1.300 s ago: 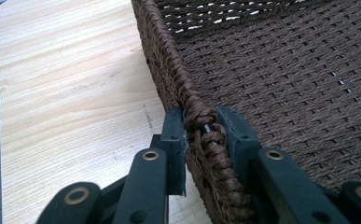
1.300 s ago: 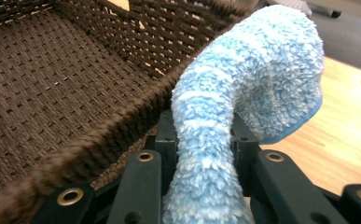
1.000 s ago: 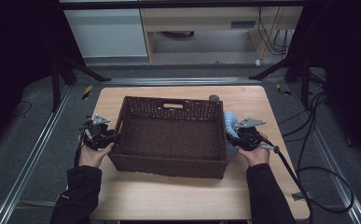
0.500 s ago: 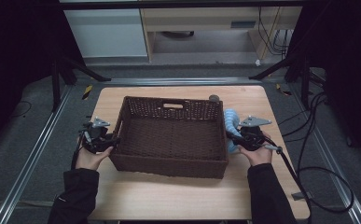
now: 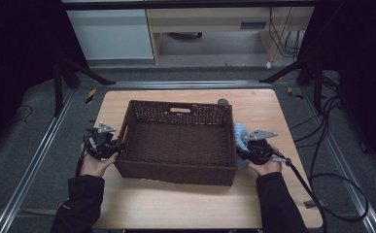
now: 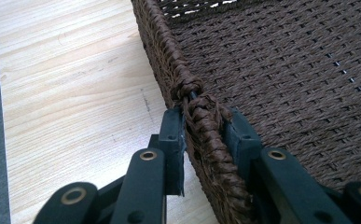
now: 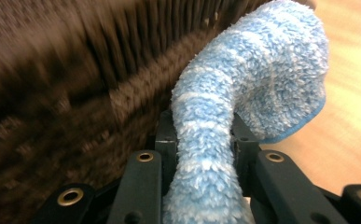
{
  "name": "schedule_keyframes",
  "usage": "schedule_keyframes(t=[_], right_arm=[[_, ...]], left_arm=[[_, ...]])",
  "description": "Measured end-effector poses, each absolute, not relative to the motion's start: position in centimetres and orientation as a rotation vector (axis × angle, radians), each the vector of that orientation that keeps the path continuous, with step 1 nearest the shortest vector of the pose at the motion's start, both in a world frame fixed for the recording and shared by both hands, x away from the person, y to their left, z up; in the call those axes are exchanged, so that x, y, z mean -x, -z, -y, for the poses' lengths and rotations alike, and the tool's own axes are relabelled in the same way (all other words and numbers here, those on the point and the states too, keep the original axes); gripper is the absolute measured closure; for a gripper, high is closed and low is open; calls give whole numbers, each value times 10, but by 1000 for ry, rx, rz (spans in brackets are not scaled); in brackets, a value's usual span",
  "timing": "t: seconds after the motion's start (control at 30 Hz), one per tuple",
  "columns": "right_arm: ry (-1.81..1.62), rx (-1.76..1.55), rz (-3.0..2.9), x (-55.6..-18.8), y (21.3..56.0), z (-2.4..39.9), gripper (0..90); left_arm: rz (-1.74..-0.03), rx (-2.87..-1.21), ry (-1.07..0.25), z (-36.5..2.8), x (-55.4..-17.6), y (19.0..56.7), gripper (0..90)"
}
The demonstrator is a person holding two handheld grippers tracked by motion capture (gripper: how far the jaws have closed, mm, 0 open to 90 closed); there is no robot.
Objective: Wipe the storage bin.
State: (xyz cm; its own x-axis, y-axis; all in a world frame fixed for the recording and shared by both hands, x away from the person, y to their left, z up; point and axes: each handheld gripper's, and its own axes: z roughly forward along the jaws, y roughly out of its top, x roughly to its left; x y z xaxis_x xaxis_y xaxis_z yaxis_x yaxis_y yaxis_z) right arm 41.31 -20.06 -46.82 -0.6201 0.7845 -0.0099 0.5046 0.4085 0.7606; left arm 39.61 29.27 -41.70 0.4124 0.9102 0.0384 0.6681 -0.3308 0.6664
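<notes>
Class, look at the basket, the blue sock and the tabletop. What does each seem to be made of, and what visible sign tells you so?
Basket: dark brown woven strands, perhaps rattan or paper cord, matte; the braided rim and open weave show it.
Sock: fluffy light-blue fabric with paler stripes, likely fleece or chenille; the nap looks fuzzy.
Tabletop: pale wood or wood-look laminate, smooth; grain lines run along it.

Black tongs point(image 6: 205, 140), brass rivets, dark sleeves point(image 5: 81, 204)
</notes>
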Motion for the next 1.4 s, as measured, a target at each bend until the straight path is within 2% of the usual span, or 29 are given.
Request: schedule_keyframes(t=[0.13,0.37,0.47,0.93,1.07,1.27,1.4], right_arm=[[-1046,-1145,-2324,-412,477,200,716],[-1176,-1070,-2215,-402,435,206,716],[-1181,-1048,-2203,-400,429,207,716],[-1039,-1112,-2351,-405,478,201,717],[-1050,-1099,-2339,-402,468,202,717],[-1161,-1046,-2224,-393,433,207,717],[-1139,-1025,-2232,-391,435,206,718]], left_arm=[[-1336,-2096,-554,-294,-397,417,716],[-1352,-2077,-555,-293,-400,418,719],[-1357,-2074,-557,-292,-403,418,718],[-1354,-2083,-565,-291,-410,418,718],[-1356,-2078,-563,-291,-411,418,719],[-1368,-2077,-576,-289,-415,418,719],[-1367,-2079,-577,-288,-415,418,719]])
